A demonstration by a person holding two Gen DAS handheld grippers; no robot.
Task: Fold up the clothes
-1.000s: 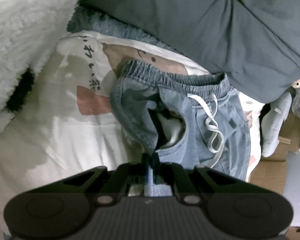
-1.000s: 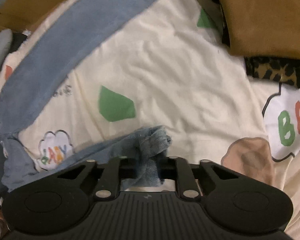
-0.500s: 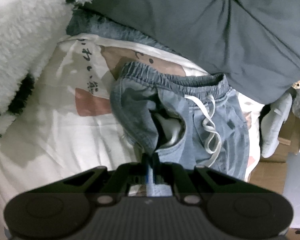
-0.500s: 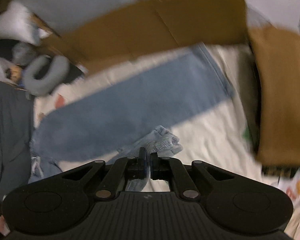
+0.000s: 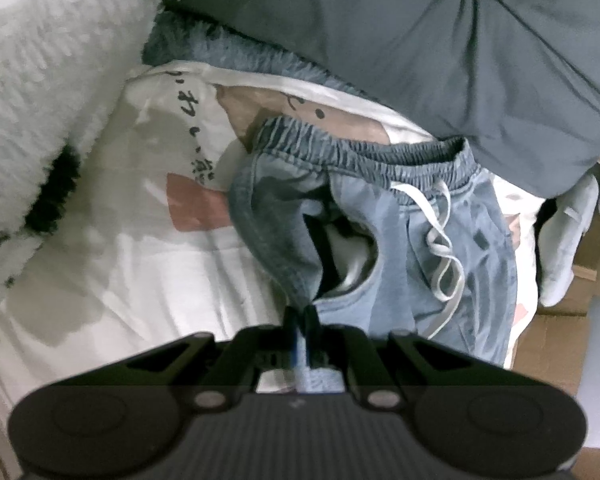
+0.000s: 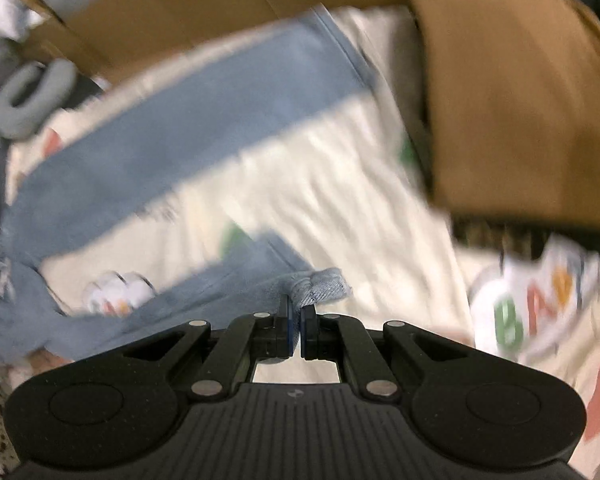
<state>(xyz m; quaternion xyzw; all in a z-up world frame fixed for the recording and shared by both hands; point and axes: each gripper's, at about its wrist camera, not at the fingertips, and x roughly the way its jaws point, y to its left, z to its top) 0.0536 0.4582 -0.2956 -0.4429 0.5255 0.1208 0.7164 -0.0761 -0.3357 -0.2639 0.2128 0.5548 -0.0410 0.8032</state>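
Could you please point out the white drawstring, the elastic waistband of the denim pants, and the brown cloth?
white drawstring [image 5: 444, 248]: left wrist view, on its looped middle.
elastic waistband [image 5: 380, 160]: left wrist view, on the gathered band's centre.
brown cloth [image 6: 516, 92]: right wrist view, on its blurred flat middle.

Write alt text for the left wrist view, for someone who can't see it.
The left gripper is shut on the light blue denim drawstring pants, pinching fabric near the waistband, over a cream printed bedsheet. A dark grey garment lies beyond.
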